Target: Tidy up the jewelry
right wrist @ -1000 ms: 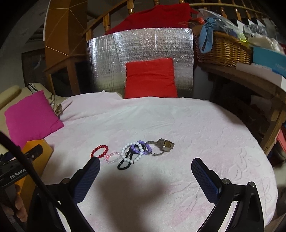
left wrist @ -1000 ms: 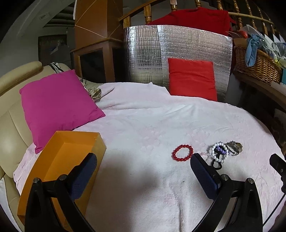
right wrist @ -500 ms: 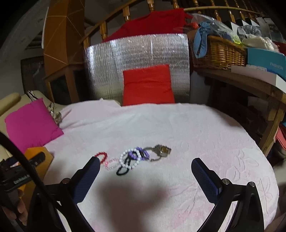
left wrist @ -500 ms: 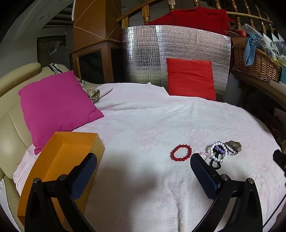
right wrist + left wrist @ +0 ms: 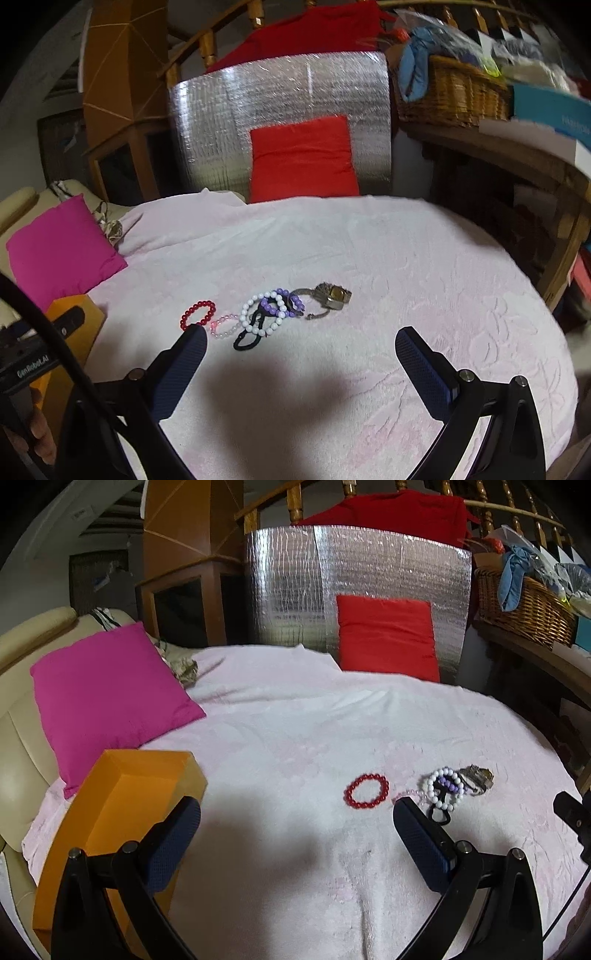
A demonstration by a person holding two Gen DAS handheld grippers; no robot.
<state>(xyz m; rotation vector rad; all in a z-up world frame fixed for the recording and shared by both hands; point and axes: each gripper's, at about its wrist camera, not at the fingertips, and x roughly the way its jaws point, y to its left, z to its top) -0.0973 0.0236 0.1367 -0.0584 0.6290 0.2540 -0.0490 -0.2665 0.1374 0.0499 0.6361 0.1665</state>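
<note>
Orange box (image 5: 122, 805), 8 o'clock on the tabletop (image 5: 295, 738): holds no jewelry that shows. Bracelets (image 5: 258, 314), 3 o'clock: unsorted. Both hand-held grippers, left (image 5: 295, 823) and right (image 5: 301, 354): spread, holding nothing. Progress: apparently none.

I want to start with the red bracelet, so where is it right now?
The red bracelet lies on the pink blanket, leftmost of the jewelry, beside the pale pink bracelet, with the orange box further left.
</note>
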